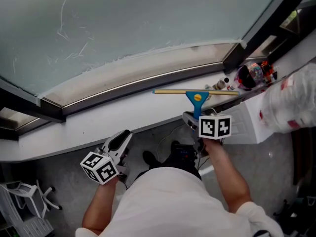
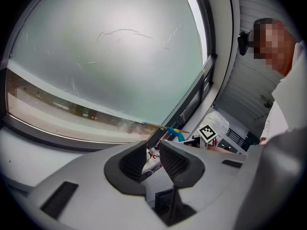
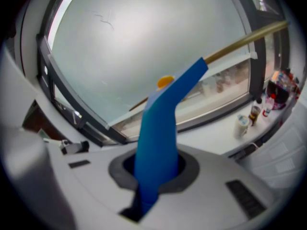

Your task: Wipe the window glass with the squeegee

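Note:
The squeegee (image 1: pixel 197 97) has a blue handle, an orange button and a long brass-coloured blade bar. It hangs just over the white sill (image 1: pixel 123 115), below the frosted window glass (image 1: pixel 123 23), blade level and apart from the glass. My right gripper (image 1: pixel 194 117) is shut on the blue handle (image 3: pixel 158 143), which rises up between the jaws toward the glass (image 3: pixel 144 47). My left gripper (image 1: pixel 121 141) hangs lower left, below the sill edge, jaws a little apart with nothing between them (image 2: pixel 152 161). The left gripper view shows the squeegee (image 2: pixel 173 131) far off to its right.
Small bottles and colourful clutter (image 1: pixel 252 73) crowd the sill's right end, next to a dark frame post (image 1: pixel 261 28). A white bag (image 1: pixel 291 102) lies at the right, above a white panel (image 1: pixel 247 125). A chair (image 1: pixel 24 196) stands at the lower left.

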Available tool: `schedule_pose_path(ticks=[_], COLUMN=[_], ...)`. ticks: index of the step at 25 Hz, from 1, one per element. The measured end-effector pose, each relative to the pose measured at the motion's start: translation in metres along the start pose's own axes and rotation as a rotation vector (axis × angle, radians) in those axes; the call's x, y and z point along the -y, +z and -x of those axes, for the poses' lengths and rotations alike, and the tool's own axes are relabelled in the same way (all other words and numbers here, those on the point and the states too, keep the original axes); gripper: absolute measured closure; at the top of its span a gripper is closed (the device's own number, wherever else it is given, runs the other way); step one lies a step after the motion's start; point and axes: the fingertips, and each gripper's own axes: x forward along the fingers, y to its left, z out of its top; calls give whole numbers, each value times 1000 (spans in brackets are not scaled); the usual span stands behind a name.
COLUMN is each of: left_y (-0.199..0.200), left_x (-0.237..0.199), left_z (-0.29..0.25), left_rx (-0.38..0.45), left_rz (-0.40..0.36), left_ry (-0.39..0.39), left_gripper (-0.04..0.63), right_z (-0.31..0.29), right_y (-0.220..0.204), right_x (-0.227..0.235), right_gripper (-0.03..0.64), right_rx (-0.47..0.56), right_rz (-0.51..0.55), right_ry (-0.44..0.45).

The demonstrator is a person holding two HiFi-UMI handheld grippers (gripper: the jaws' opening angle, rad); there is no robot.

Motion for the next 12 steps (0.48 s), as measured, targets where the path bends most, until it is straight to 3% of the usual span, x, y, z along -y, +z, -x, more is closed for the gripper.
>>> schedule_pose_path(ticks=[12], left_y=[-28], left_x=[50], left_z=[-12], left_rx=[2], left_rz=[5], left_ry=[24], left_gripper=[488], right_z=[48], right_y=[-8], right_x=[-6], right_gripper=[574], right_rx=[5], right_rz=[102], right_ry=[50])
